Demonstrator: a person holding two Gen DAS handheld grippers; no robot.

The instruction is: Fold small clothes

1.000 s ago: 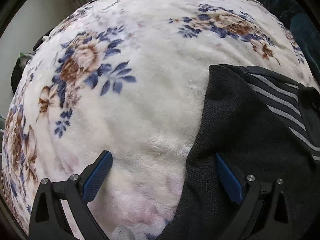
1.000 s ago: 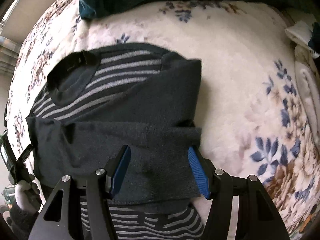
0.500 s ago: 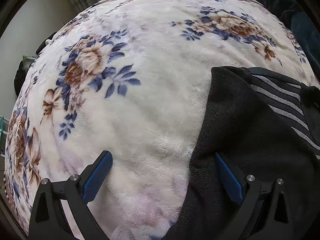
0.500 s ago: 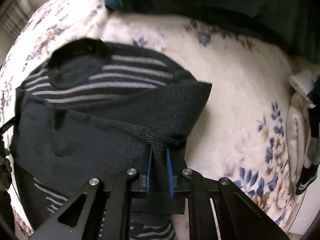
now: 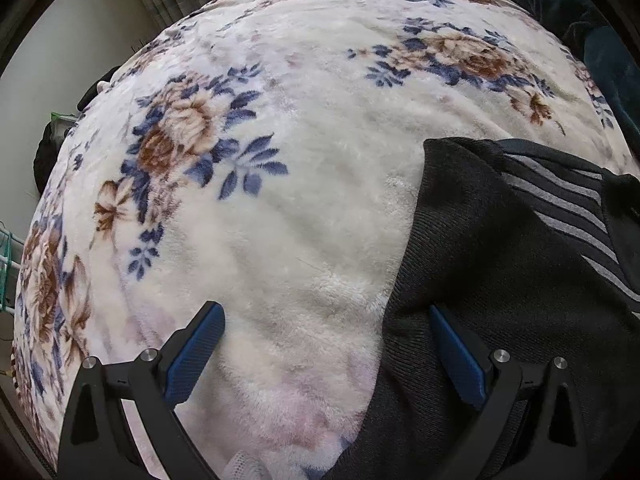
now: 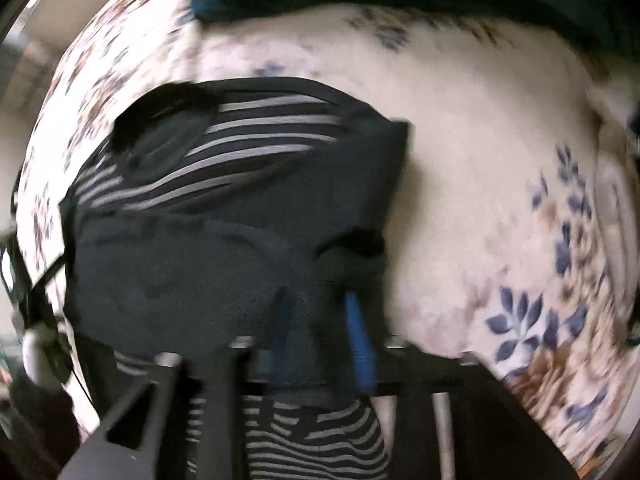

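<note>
Dark striped sweater [image 6: 248, 216] lies folded on the floral blanket [image 5: 320, 160].

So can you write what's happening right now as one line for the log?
step: folding striped sweater on floral blanket | right gripper: opening, sleeve fabric between jaws | left gripper: open over sweater edge

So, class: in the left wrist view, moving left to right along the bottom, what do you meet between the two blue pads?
Left blue pad → floral blanket → edge of the dark striped sweater → right blue pad, resting over the sweater.
</note>
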